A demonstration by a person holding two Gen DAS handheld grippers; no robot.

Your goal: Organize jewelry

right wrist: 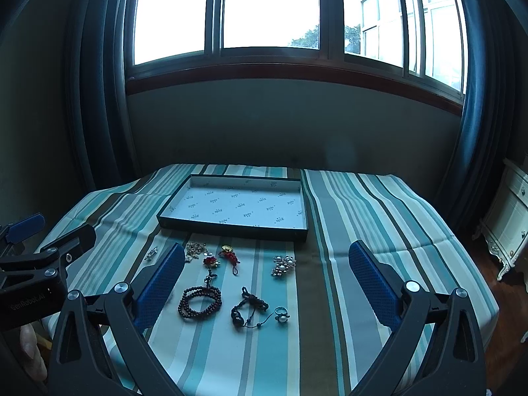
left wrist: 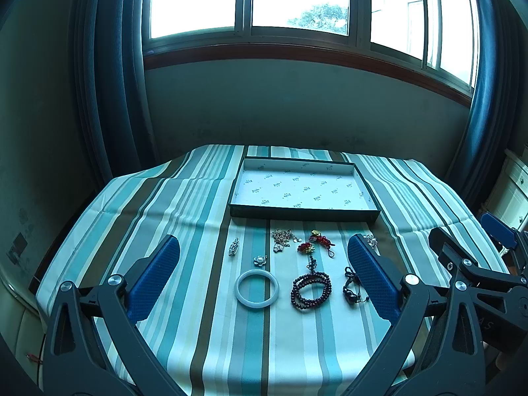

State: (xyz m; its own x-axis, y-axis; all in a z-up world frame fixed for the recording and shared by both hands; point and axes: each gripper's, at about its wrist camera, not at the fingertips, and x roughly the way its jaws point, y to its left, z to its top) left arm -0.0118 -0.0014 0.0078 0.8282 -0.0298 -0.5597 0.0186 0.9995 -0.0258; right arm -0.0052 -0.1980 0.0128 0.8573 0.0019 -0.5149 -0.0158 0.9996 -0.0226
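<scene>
From the left wrist view, the left gripper (left wrist: 262,274) hangs above the striped tablecloth (left wrist: 184,346) with its blue-padded fingers (left wrist: 155,277) spread wide and nothing between them, which suits a start: the whole spread lies framed in the gap, so a piece can be chosen before coming down. The jewellery lies loose on the cloth just in front of the shallow tray (left wrist: 303,213), which holds nothing yet; its printed white lining shows bare. Nearest are a pale jade-like bangle (left wrist: 257,288) and, just beside it, a coiled dark-red bead bracelet (left wrist: 310,292), with a black cord bracelet (left wrist: 351,288) close to the right finger. Further off sit a small pearl flower brooch (left wrist: 260,260), a slim rhinestone clip (left wrist: 234,247), a tangled silver chain (left wrist: 283,239) and a red knotted charm (left wrist: 315,246). The right gripper (left wrist: 495,250) shows at the right edge, its jaws apart.

From the right wrist view, the right gripper (right wrist: 267,277) is likewise wide apart and holds nothing, hovering over the right part of the spread. Here a pearl cluster brooch (right wrist: 283,265) and a pearl ring (right wrist: 281,315) are plain to see, both small and flat, likely to need a careful pinch. The tray (right wrist: 231,229) lies directly beyond the pieces, a short carry from any of them. The left gripper (right wrist: 39,234) juts in at the left edge, jaws parted.
</scene>
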